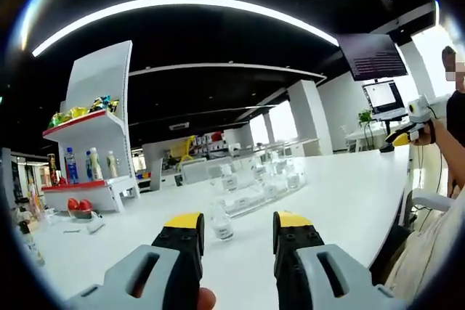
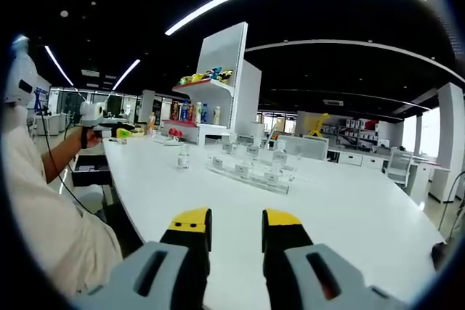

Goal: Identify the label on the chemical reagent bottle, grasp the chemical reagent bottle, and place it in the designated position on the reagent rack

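In the left gripper view, the left gripper rises from the bottom with its yellow-tipped fingers spread apart and nothing between them, hovering above the white counter. Just ahead of the tips a small clear reagent bottle with a white label stands alone and upright on the counter, and a little beyond it the clear reagent rack stretches away to the right, already carrying several similar bottles. A white shelf unit with drinks and snacks stands far off to the left, and another person at the right edge holds a gripper of their own. In the right gripper view, the right gripper likewise sits low over the counter, its fingers released and empty. Here the lone reagent bottle stands to the left of the reagent rack, apart from it, both well ahead of the tips. The label print is too small to read in either view. By my judgement the task is at its opening: the bottle is not yet grasped. The next move calls for bringing the left gripper, which is nearer, close enough to read the label, then closing around the bottle's body while keeping it upright.
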`<state>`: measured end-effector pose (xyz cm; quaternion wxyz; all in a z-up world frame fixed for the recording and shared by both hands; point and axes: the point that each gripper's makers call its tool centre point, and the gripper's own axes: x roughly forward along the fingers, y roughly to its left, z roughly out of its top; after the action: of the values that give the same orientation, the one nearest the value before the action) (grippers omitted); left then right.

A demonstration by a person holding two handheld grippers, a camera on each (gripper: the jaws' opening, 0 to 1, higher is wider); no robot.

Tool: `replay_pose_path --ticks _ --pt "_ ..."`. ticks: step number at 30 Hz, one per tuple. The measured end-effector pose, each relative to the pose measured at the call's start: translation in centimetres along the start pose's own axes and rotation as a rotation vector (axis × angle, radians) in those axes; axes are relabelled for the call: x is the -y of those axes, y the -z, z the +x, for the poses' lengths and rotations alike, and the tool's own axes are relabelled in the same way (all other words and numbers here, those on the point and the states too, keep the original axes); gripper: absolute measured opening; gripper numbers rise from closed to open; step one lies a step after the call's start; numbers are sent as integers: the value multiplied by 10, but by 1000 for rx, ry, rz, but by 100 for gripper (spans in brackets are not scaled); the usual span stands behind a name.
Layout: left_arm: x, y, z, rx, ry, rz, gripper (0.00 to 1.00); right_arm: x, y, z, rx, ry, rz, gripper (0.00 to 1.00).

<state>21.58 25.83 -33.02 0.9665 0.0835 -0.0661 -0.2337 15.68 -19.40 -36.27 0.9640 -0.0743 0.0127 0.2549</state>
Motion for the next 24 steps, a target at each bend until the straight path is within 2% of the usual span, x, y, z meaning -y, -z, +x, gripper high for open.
replay_pose_path --ticks 7,14,21,24 --pt "0 -1 -1 2 1 0 39 3 1 -1 2 6 5 27" --pt "2 -3 -2 11 12 -34 40 -2 6 4 -5 -8 7 28" --pt "3 5 -1 -19 23 11 41 -2 3 3 0 -4 5 28" --pt "3 8 0 -23 27 -5 42 -3 3 4 -3 -4 4 28"
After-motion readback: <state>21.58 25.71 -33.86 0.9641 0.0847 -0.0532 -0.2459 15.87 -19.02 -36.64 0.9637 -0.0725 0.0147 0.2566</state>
